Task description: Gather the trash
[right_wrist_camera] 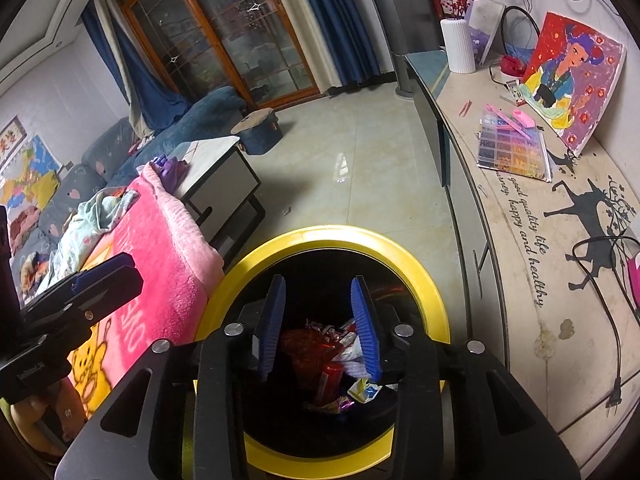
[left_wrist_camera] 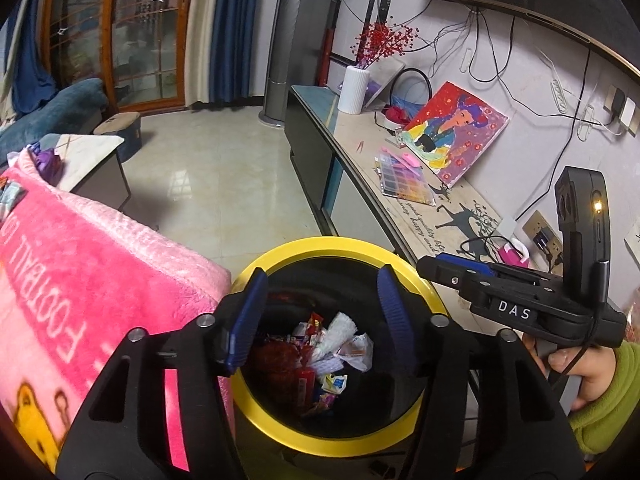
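A black trash bin with a yellow rim [left_wrist_camera: 280,252] stands on the floor below both grippers; it also shows in the right wrist view [right_wrist_camera: 416,264]. Inside lie several wrappers and crumpled papers [left_wrist_camera: 340,344], also seen in the right wrist view [right_wrist_camera: 344,360]. My left gripper [left_wrist_camera: 320,312] is open and empty over the bin mouth. My right gripper [right_wrist_camera: 320,320] is open and empty over the bin too. In the left wrist view the right gripper [left_wrist_camera: 460,270] comes in from the right with its jaws nearly together. The left gripper [right_wrist_camera: 120,270] shows at the left of the right wrist view.
A pink plush blanket [left_wrist_camera: 80,272] lies just left of the bin. A long TV cabinet [right_wrist_camera: 520,240] runs along the right, holding a bead box [right_wrist_camera: 512,152], a painting [right_wrist_camera: 572,76], a white vase [right_wrist_camera: 460,44] and cables. A low table [right_wrist_camera: 216,168] and a blue sofa [right_wrist_camera: 184,120] stand beyond.
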Demonstrator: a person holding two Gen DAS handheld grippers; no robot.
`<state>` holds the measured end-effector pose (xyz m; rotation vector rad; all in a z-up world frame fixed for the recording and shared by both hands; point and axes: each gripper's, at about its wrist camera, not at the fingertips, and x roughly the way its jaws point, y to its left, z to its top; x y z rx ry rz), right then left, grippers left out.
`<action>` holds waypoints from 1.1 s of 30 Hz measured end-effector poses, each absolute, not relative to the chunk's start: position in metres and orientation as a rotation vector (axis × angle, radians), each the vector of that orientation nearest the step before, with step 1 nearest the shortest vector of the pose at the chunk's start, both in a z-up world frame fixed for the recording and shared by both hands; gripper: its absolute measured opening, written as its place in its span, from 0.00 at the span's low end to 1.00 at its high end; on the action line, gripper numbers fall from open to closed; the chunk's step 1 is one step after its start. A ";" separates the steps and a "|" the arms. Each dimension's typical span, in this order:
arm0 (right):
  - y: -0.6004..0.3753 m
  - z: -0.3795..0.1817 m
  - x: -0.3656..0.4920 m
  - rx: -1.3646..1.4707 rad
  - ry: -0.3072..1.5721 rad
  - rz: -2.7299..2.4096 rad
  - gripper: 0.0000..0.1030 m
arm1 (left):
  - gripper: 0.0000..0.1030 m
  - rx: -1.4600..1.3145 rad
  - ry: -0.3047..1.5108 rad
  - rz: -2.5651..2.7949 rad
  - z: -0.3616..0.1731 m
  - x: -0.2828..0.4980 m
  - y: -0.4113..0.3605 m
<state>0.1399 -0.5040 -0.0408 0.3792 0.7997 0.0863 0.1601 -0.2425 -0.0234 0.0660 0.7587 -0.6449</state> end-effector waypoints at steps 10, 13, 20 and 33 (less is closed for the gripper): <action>-0.491 -0.027 0.136 0.336 0.780 0.079 0.60 | 0.85 0.026 0.759 -0.609 -0.016 0.163 -0.224; -0.486 -0.023 0.135 0.332 0.774 0.075 0.72 | 0.89 0.025 0.744 -0.591 -0.013 0.162 -0.216; -0.470 -0.011 0.132 0.296 0.752 0.058 0.86 | 0.89 0.020 0.722 -0.545 -0.005 0.157 -0.197; -0.408 0.023 0.119 0.224 0.719 0.102 0.93 | 0.89 -0.017 0.663 -0.440 0.013 0.139 -0.126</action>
